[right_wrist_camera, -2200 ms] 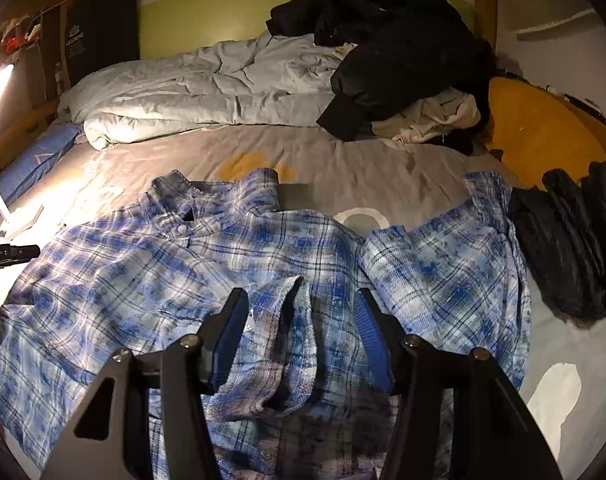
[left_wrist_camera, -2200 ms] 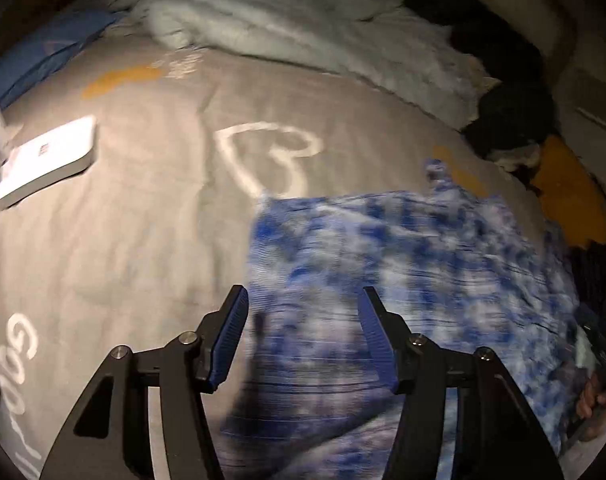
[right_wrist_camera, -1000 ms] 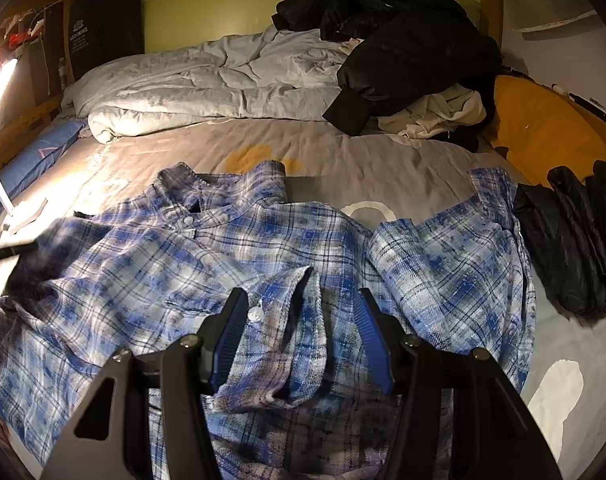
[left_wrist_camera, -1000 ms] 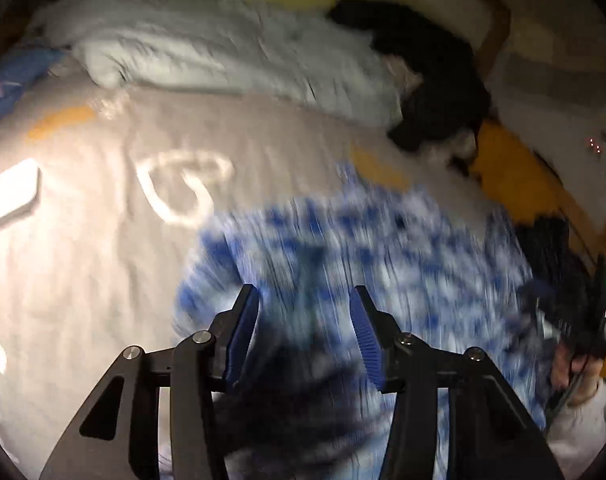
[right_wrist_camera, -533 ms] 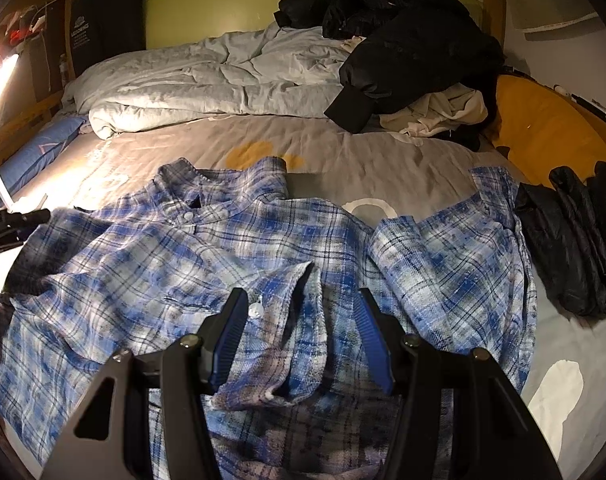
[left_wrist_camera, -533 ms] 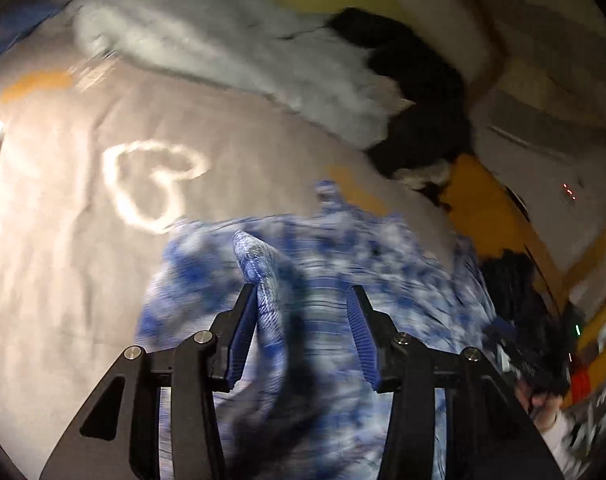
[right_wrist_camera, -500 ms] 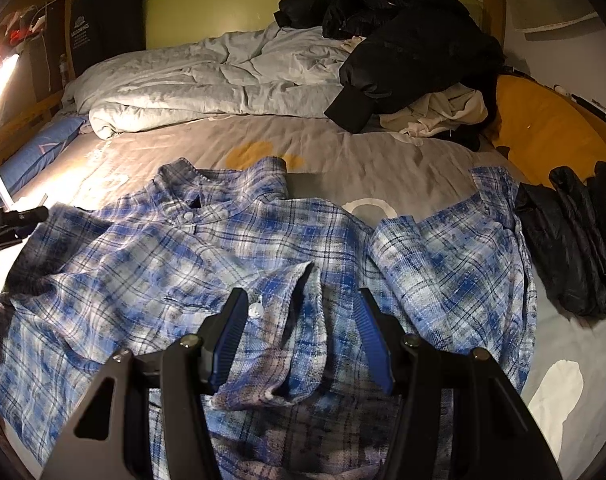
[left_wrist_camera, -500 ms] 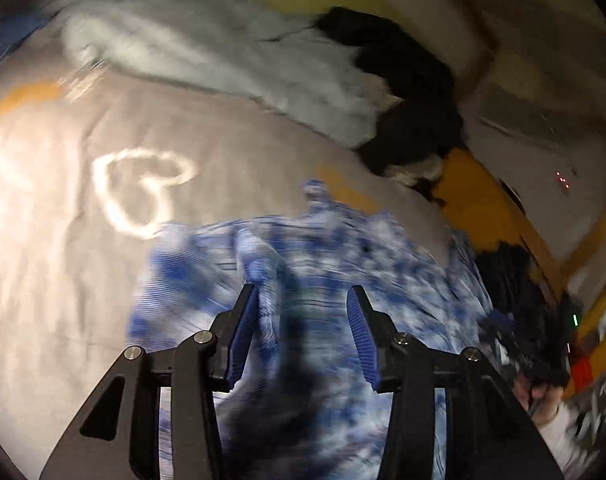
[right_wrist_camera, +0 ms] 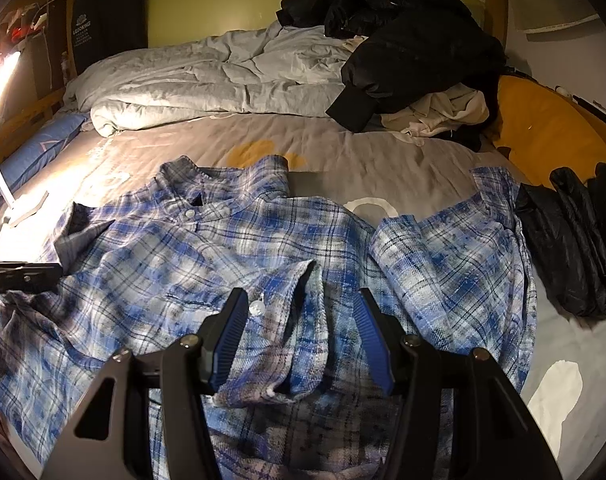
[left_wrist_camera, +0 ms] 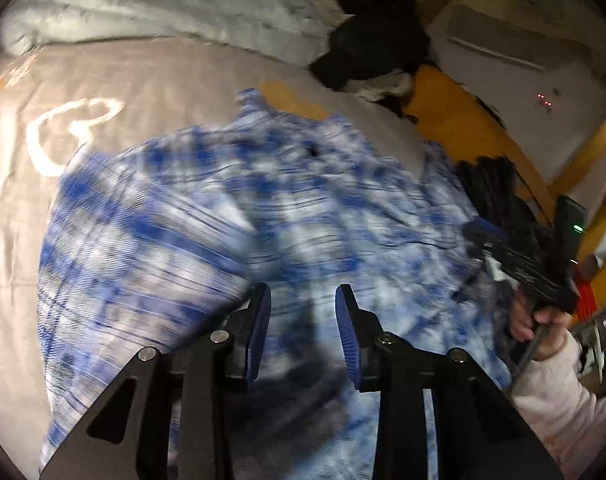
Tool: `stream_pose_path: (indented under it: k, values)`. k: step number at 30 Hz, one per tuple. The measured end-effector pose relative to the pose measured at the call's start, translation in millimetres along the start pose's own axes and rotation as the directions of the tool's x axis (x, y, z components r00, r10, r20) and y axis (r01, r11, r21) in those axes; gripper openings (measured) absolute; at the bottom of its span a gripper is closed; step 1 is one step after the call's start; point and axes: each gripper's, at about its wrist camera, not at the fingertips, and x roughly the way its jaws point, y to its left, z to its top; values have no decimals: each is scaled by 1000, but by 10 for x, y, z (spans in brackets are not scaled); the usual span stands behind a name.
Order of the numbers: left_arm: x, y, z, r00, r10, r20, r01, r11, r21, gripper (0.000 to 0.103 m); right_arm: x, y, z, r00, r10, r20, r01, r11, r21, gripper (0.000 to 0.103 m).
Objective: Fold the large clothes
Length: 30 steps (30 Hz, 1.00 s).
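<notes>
A blue-and-white plaid shirt (right_wrist_camera: 183,264) lies spread front-up on the bed, collar toward the far side; the left wrist view shows the shirt (left_wrist_camera: 223,208) blurred. My right gripper (right_wrist_camera: 301,332) is open and low over the shirt's middle. A folded-in cuff (right_wrist_camera: 291,312) lies between its blue pads, apart from both. My left gripper (left_wrist_camera: 303,316) hovers over the shirt's left side. Its jaws are closing, and I see no fold pinched between the pads. From the right wrist view, the left gripper (right_wrist_camera: 19,278) shows at the left edge beside a turned-over sleeve corner (right_wrist_camera: 79,228).
A crumpled grey duvet (right_wrist_camera: 207,84) and a black jacket (right_wrist_camera: 403,52) pile up at the head of the bed. A black puffy garment (right_wrist_camera: 575,232) lies right of the shirt, by an orange cushion (right_wrist_camera: 543,132). The grey sheet (left_wrist_camera: 115,76) carries a white heart print.
My left gripper has swung rightward and lower over the shirt, its pads coming closer together. The shirt's left sleeve corner has turned over. The right gripper has stayed still.
</notes>
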Motion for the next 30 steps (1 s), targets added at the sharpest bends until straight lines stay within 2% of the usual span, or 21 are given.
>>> stream_pose_path:
  k: [2, 4, 6, 8, 9, 13, 17, 22, 23, 24, 25, 26, 30]
  values:
    - [-147, -83, 40, 997, 42, 60, -44, 999, 27, 31, 6, 2, 2, 1000, 1, -2, -1, 1000, -1, 52]
    - [-301, -93, 113, 987, 86, 133, -90, 996, 19, 31, 13, 5, 1, 1000, 1, -4, -1, 1000, 0, 52]
    - [-466, -2, 188, 965, 172, 200, -171, 985, -22, 33, 16, 7, 0, 1000, 2, -4, -2, 1000, 0, 52]
    - [-543, 155, 237, 945, 251, 208, -244, 968, -60, 34, 19, 8, -1, 1000, 2, -5, -2, 1000, -2, 52]
    - [-542, 267, 255, 944, 271, 190, -259, 962, -87, 37, 23, 10, -2, 1000, 1, -5, -1, 1000, -2, 52]
    - [-309, 585, 205, 966, 254, 38, -248, 960, -128, 46, 37, 8, -9, 1000, 1, -8, -1, 1000, 0, 52]
    - [-12, 673, 75, 960, 269, -78, -276, 956, -99, 56, 46, 5, -15, 1000, -3, -10, 3, 1000, 1, 52]
    - [89, 630, 46, 946, 311, -95, -318, 945, -70, 58, 48, -4, -15, 1000, -6, -11, 6, 1000, 0, 52]
    - [104, 625, 45, 940, 327, -99, -334, 940, -68, 49, 52, -8, -15, 1000, -6, -13, 6, 1000, 0, 52]
    - [108, 616, 41, 927, 363, -93, -369, 928, -57, 27, 61, -11, -16, 1000, -7, -16, 7, 1000, 0, 52]
    - [117, 609, 47, 913, 400, -85, -404, 914, -40, 13, 66, -12, -16, 1000, -8, -18, 8, 1000, 1, 52]
    - [101, 618, 47, 906, 416, -82, -419, 907, -31, 0, 73, -17, -15, 1000, -10, -21, 10, 1000, 2, 52]
    - [-103, 634, 89, 879, 476, -10, -476, 878, -46, 0, 79, -24, -15, 1000, -12, -24, 12, 1000, 4, 52]
